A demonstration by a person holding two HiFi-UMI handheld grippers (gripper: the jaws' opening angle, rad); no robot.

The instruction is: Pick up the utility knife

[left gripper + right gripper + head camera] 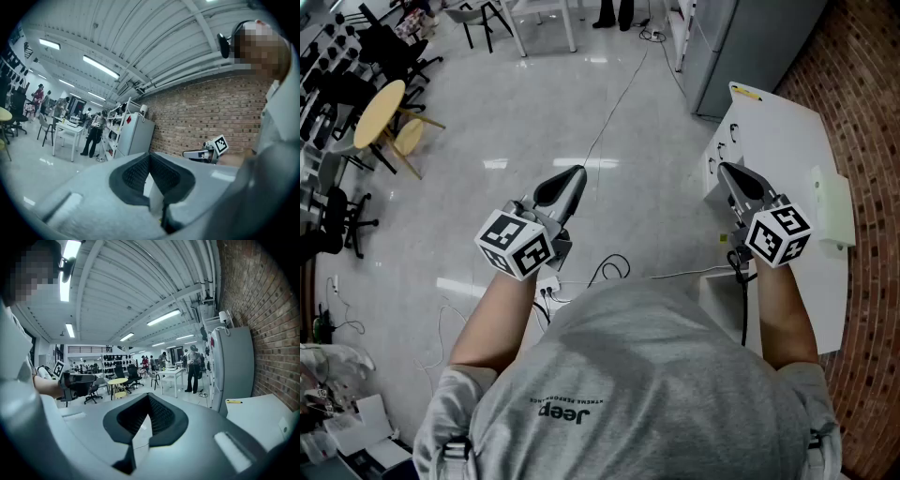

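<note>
The utility knife (746,93), small and yellow, lies at the far edge of a white table (787,141) on my right. It shows again in the right gripper view as a yellow bar (234,401) on that table's top. My right gripper (724,169) hovers over the table's near left edge, shut and empty, well short of the knife. Its pads meet at the tip (149,397). My left gripper (575,173) is held out over the floor, far from the table, shut with nothing in it (150,157).
A grey fridge (741,47) stands just beyond the table, and a brick wall (872,112) runs along the right. A white box (830,206) sits on the table's right side. Cables (609,267) trail over the floor. A yellow round table (380,112) and chairs stand far left.
</note>
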